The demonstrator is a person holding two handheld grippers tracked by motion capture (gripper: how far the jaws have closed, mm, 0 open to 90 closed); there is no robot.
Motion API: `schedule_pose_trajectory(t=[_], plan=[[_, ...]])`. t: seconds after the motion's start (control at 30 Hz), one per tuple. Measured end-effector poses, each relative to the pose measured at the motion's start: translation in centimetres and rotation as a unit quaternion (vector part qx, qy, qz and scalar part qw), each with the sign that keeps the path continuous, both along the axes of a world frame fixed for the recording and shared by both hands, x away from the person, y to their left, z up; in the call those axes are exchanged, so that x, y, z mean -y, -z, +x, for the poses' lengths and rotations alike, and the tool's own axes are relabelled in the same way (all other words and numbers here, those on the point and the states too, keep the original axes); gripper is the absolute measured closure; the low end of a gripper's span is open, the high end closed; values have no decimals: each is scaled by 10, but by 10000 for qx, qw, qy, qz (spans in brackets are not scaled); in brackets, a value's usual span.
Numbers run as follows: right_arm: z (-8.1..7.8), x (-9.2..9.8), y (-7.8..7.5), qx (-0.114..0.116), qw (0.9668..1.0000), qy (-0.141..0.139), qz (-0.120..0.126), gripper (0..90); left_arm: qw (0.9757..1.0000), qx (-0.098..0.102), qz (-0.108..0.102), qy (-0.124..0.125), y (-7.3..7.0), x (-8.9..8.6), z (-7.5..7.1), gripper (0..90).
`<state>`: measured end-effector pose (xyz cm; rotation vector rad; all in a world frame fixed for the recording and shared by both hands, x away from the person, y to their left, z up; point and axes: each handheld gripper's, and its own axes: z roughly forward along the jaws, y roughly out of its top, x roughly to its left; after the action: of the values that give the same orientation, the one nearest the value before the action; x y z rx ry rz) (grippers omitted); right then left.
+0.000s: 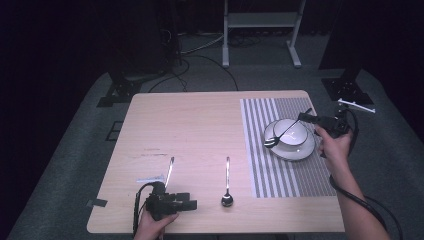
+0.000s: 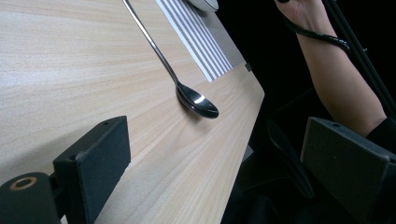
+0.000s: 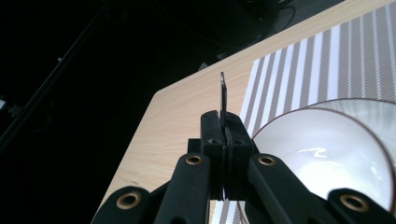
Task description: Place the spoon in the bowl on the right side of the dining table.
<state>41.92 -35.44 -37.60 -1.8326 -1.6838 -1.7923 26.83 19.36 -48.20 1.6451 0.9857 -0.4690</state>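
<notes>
Steel spoon (image 1: 280,135) pinched in my right tongs (image 1: 303,117) over white bowl (image 1: 294,132).
Left tongs (image 1: 192,204) spread, resting; I count two spoons, one bowl.

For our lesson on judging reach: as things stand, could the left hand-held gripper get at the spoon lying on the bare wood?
Probably yes. The left hand-held gripper is open with nothing between its jaws, and the spoon lies just beside it on the table, with bare wood between them.
</notes>
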Motion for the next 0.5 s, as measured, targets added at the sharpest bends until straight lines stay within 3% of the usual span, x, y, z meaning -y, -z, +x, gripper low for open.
schedule_pose_trajectory(t=[0.5], plan=[[-4, 22, -9, 86, 9989, 464, -38, 888, 10000, 3, -6, -3, 0, 0, 0, 70]])
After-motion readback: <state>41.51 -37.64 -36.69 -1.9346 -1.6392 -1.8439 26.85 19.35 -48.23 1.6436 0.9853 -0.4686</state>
